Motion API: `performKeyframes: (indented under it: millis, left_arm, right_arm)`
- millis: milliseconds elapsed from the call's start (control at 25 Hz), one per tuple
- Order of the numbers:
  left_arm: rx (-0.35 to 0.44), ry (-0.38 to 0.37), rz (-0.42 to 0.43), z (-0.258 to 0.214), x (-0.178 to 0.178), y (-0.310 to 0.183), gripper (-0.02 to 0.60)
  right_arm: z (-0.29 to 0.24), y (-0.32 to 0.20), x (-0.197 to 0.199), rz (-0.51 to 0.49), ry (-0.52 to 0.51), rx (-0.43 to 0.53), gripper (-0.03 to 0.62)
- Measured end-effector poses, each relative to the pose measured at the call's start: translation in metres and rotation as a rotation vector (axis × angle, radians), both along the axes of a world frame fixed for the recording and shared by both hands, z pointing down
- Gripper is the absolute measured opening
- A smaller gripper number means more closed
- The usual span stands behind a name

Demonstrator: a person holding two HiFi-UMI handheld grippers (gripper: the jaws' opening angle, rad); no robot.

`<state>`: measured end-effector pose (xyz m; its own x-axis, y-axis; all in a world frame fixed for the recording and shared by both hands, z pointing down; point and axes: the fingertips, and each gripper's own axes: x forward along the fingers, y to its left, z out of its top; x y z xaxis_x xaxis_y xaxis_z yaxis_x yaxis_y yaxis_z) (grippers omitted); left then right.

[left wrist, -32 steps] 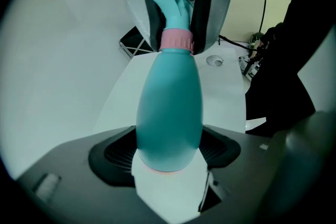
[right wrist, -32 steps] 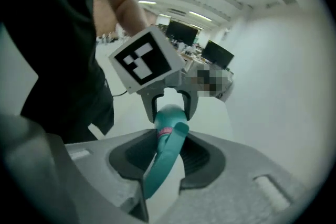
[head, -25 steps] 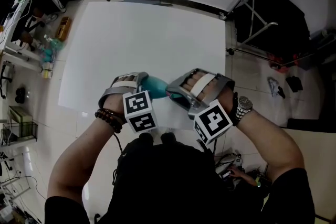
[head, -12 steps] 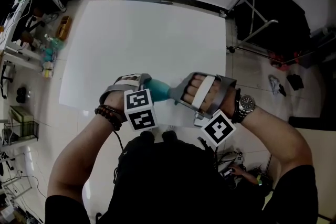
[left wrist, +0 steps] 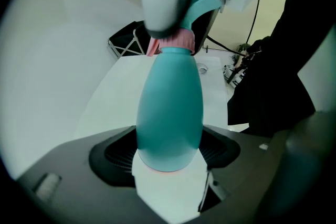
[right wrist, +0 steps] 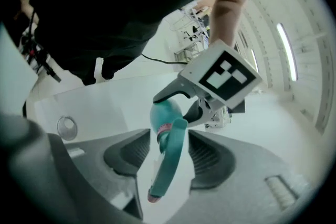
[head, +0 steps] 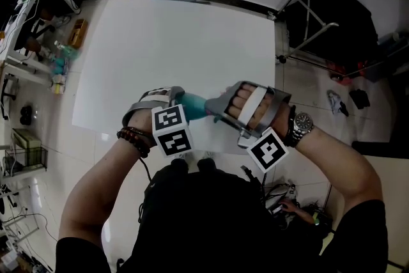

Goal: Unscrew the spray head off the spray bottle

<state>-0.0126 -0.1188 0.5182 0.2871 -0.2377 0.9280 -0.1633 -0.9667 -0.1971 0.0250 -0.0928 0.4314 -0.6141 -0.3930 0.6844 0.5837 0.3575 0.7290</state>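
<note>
While the left gripper (head: 174, 99) stands clamped on the bottle (left wrist: 170, 107), both ribbed pads pressing the wide teal body close to its base, the right gripper (head: 216, 110) meets it nose to nose from the other side. The two are held just above the near edge of the white table (head: 179, 41). The bottle runs straight out from the left jaws, its neck pointing away from them and toward the right gripper. A pink collar (left wrist: 176, 39) rings that neck, well out from the left pads and about level with the right jaws' tips.

The head (right wrist: 170, 157) lies between the right jaws. Its long teal lever reaches back from the collar, past the pads, toward that gripper's body, and ends in a pinkish tip. These jaws have just been opening. The head is between them, but a gap shows on each side of it, so neither pad presses on it. Beyond the right jaws' tips, the left gripper's marker cube (right wrist: 223, 76) stands above the bottle's body.
</note>
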Motion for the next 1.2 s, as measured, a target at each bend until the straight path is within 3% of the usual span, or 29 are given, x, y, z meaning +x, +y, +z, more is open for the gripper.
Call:
performKeyframes:
  millis: [40, 160, 240, 360, 520, 720, 800, 880, 1040, 1200]
  left_arm:
    - [0.019, -0.004, -0.009, 0.0, -0.001, -0.004, 0.385]
    - [0.074, -0.016, -0.041, -0.001, -0.008, -0.013, 0.385]
    - [0.116, -0.026, -0.068, -0.002, -0.015, -0.021, 0.385]
    - [0.177, -0.05, -0.113, -0.003, -0.026, -0.034, 0.387]
    - [0.243, -0.073, -0.169, -0.005, -0.036, -0.048, 0.387]
    - [0.312, -0.094, -0.229, -0.008, -0.046, -0.063, 0.387]
    - [0.337, -0.098, -0.248, -0.009, -0.056, -0.068, 0.387]
    - [0.357, -0.103, -0.256, -0.009, -0.061, -0.072, 0.387]
    - [0.388, -0.117, -0.239, -0.014, -0.046, -0.072, 0.387]
    - [0.418, -0.123, -0.21, -0.017, -0.044, -0.071, 0.387]
  right_arm:
    - [-0.003, -0.006, 0.001, 0.055, -0.022, -0.042, 0.248]
    - [-0.017, -0.02, 0.003, 0.202, -0.108, -0.17, 0.286]
    - [-0.03, -0.026, 0.001, 0.321, -0.198, -0.325, 0.298]
    - [-0.053, -0.041, 0.0, 0.544, -0.393, -0.672, 0.322]
    - [-0.079, -0.076, 0.016, 0.874, -0.73, -1.132, 0.322]
    - [-0.078, -0.104, 0.048, 1.269, -1.076, -1.62, 0.322]
    - [-0.067, -0.096, 0.041, 1.336, -1.132, -1.836, 0.316]
    - [-0.056, -0.085, 0.022, 1.31, -1.123, -2.017, 0.316]
    - [-0.023, -0.074, 0.02, 1.387, -1.067, -2.151, 0.316]
    - [-0.012, -0.081, -0.001, 1.429, -1.117, -2.186, 0.252]
